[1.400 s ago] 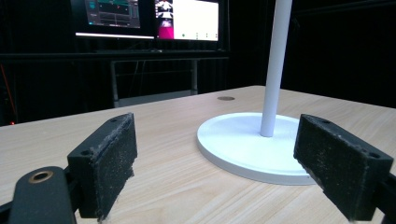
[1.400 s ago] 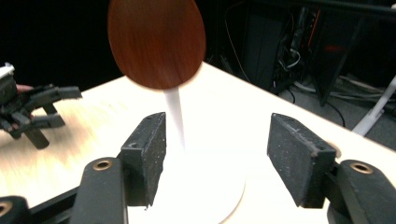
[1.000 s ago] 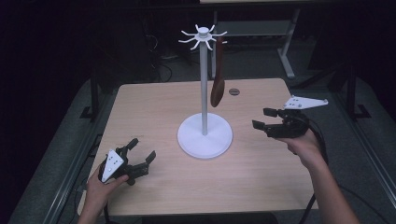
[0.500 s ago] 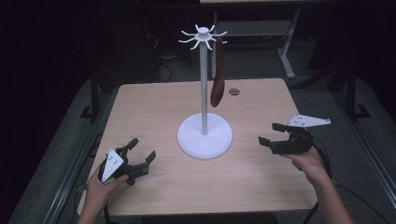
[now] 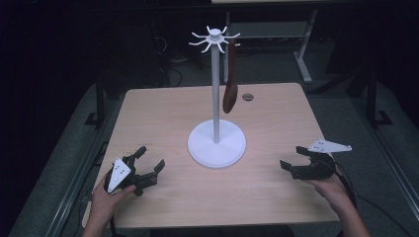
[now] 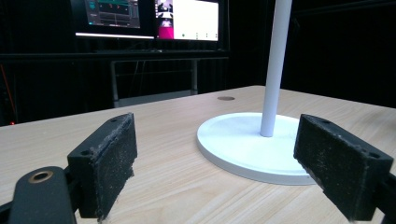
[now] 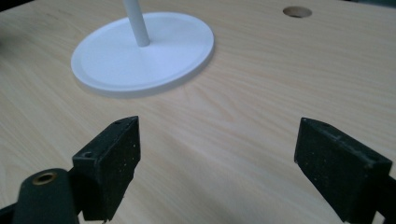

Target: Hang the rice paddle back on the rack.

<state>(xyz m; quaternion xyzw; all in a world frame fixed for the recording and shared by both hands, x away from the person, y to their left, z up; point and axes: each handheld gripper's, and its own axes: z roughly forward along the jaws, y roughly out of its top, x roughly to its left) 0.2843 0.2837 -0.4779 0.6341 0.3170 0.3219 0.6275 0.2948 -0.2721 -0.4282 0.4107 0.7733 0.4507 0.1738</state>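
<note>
The right gripper [image 5: 296, 160] has come down and back toward the person's edge of the table [image 5: 163, 113] since the earlier frames, its jaws having just been opening with nothing between them; the left gripper [image 5: 148, 165] has kept its place.

High view: a white stand [image 5: 216, 140] rises from a round base at the middle of the wooden table, its crown of hooks at the top. A dark brown spoon [image 5: 230, 94] hangs from one hook on the far right side of the pole, clear of the table and well apart from both grippers. The left gripper rests low near the front left corner, jaws spread and empty. The right gripper sits near the front right edge, jaws spread, aimed toward the base.

Left gripper view: the two black pads [image 6: 109, 165] stand wide apart over bare wood, framing the stand's base [image 6: 243, 142] and the lower pole. Lit monitors [image 6: 149, 16] glow beyond the table, a detail the overhead camera does not catch; the spoon is out of this frame.

Right gripper view: the pads [image 7: 112, 156] gape over empty tabletop, the base [image 7: 144, 53] ahead to the left and a round hole [image 7: 297, 11] in the wood at upper right.
</note>
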